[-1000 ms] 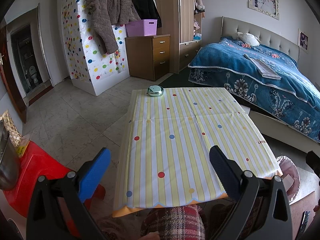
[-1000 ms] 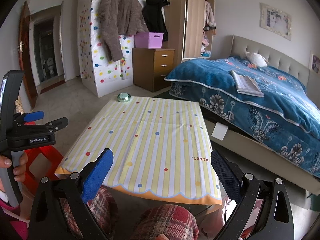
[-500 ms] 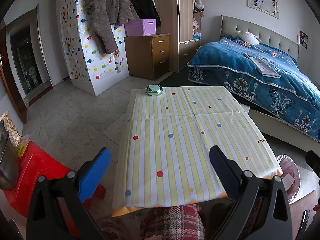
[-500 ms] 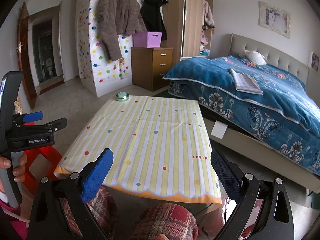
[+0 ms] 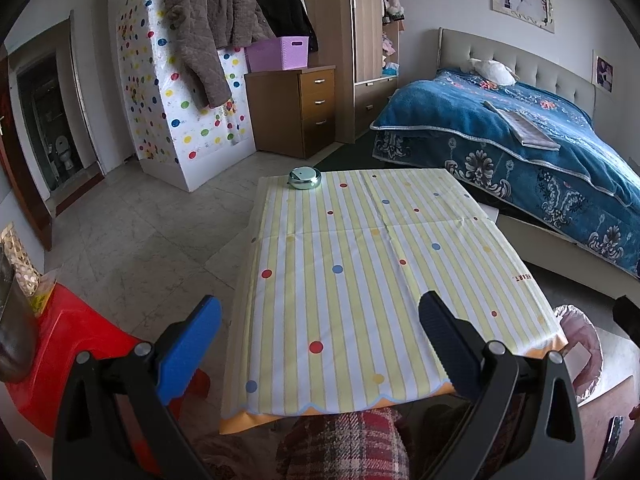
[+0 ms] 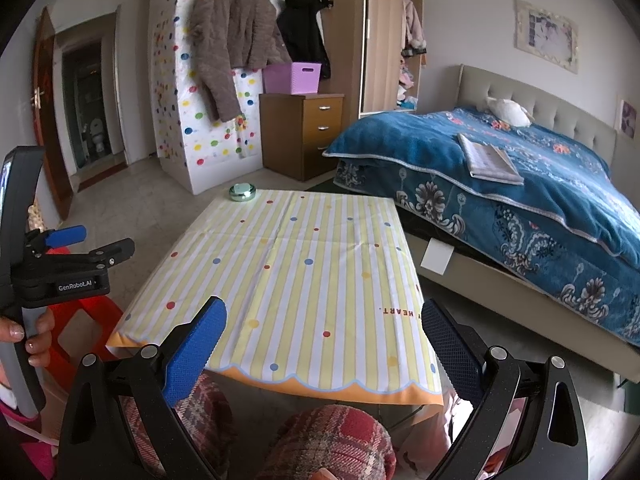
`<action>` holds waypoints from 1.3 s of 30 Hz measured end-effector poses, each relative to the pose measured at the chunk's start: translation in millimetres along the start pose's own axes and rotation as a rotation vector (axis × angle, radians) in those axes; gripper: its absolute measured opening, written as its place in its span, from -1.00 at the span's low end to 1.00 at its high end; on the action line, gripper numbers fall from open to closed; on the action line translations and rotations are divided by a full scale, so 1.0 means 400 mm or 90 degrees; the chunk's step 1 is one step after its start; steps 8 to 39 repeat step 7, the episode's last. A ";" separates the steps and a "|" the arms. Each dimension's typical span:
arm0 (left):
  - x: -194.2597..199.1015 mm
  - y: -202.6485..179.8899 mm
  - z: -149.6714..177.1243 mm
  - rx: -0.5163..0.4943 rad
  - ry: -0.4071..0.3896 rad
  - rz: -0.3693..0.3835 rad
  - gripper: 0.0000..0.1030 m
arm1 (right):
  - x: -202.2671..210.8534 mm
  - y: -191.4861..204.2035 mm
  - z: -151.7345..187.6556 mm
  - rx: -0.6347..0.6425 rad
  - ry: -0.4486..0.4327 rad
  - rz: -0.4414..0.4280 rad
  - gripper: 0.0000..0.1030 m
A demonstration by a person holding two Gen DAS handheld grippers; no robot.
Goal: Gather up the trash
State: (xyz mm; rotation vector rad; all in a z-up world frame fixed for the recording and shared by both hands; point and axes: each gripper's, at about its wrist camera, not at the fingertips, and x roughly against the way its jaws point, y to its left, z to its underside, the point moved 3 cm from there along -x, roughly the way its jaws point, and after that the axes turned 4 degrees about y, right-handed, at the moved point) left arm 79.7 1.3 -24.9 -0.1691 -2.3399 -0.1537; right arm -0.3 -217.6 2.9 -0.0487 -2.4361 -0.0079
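A low table with a yellow striped, dotted cloth (image 5: 360, 272) (image 6: 304, 280) stands in front of me. A small round green tin (image 5: 305, 178) (image 6: 242, 192) sits at its far left corner. A bin lined with a pink bag (image 5: 580, 344) stands on the floor at the table's near right corner. My left gripper (image 5: 320, 340) is open and empty above the table's near edge; it also shows at the left of the right wrist view (image 6: 86, 246). My right gripper (image 6: 320, 344) is open and empty over the near edge.
A red plastic stool (image 5: 68, 344) stands left of the table. A bed with a blue blanket (image 5: 520, 152) runs along the right. A wooden drawer chest (image 5: 296, 108) with a purple basket (image 5: 278, 54) and a polka-dot cabinet (image 5: 180, 112) stand at the back. My plaid-clad knees (image 6: 332, 440) are under the near edge.
Both views have shifted only slightly; the table looks a little closer and the grippers stay open and empty.
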 end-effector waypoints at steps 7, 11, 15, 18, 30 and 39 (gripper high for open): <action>-0.103 0.001 0.009 -0.006 0.051 0.011 0.87 | -0.033 -0.050 0.039 -0.033 0.012 0.016 0.88; -0.103 0.001 0.009 -0.006 0.051 0.011 0.87 | -0.033 -0.050 0.039 -0.033 0.012 0.016 0.88; -0.103 0.001 0.009 -0.006 0.051 0.011 0.87 | -0.033 -0.050 0.039 -0.033 0.012 0.016 0.88; -0.103 0.001 0.009 -0.006 0.051 0.011 0.87 | -0.033 -0.050 0.039 -0.033 0.012 0.016 0.88; -0.103 0.001 0.009 -0.006 0.051 0.011 0.87 | -0.033 -0.050 0.039 -0.033 0.012 0.016 0.88; -0.103 0.001 0.009 -0.006 0.051 0.011 0.87 | -0.033 -0.050 0.039 -0.033 0.012 0.016 0.88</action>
